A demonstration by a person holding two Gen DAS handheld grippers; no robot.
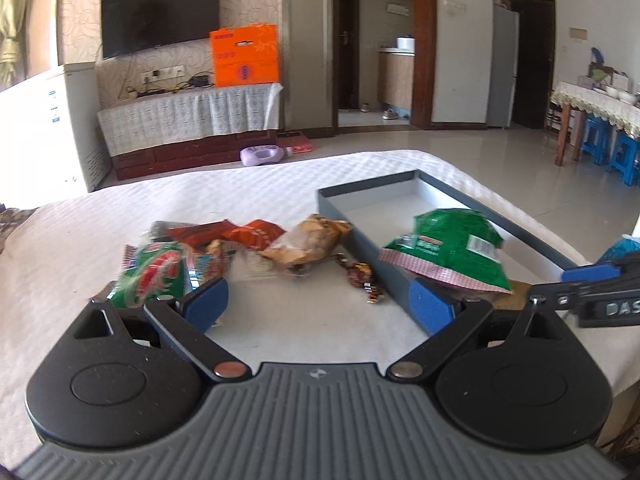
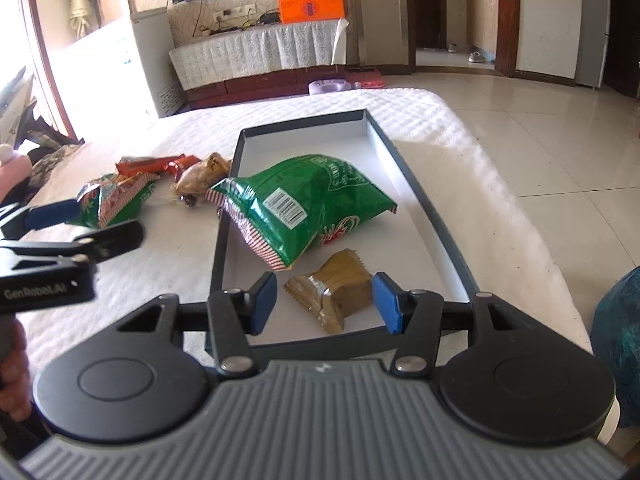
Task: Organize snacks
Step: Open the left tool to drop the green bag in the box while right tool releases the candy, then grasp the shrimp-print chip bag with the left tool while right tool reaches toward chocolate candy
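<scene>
The left hand-held gripper (image 1: 320, 300) hangs low over a surface (image 1: 280, 184) covered in white quilted cloth, its blue pads spread wide with nothing between them. Just beyond its left pad lies a green bag with red lettering (image 1: 154, 276), part of a loose pile that runs rightward: red wrappers (image 1: 224, 236), then a crumpled tan packet (image 1: 312, 242), then a small dark candy (image 1: 362, 276) lying apart on the cloth near the tray's left wall. The tray (image 1: 352, 210) is long and shallow, dark grey outside and white inside, and it lies to the right of the pile.

In the right wrist view the right hand-held gripper (image 2: 324, 306) is over the near end of the tray (image 2: 420, 196), jaws apart. A small olive-brown packet (image 2: 328, 290) lies on the tray floor between the two blue pads; neither pad touches it. Just beyond it a large green snack bag (image 2: 304, 204) rests in the tray, its striped sealed end leaning over the left wall. The far half of the tray is bare white.

The left gripper's black linkage and one blue pad show at the left edge of the right view, beside the green bag on the cloth (image 2: 112, 204).

Behind the surface stand a cloth-draped low cabinet (image 1: 188, 116), an orange box (image 1: 245, 56) on it, a dark television (image 1: 160, 14) on the wall, and a purple bottle (image 1: 264, 155) lying on the tiled floor
</scene>
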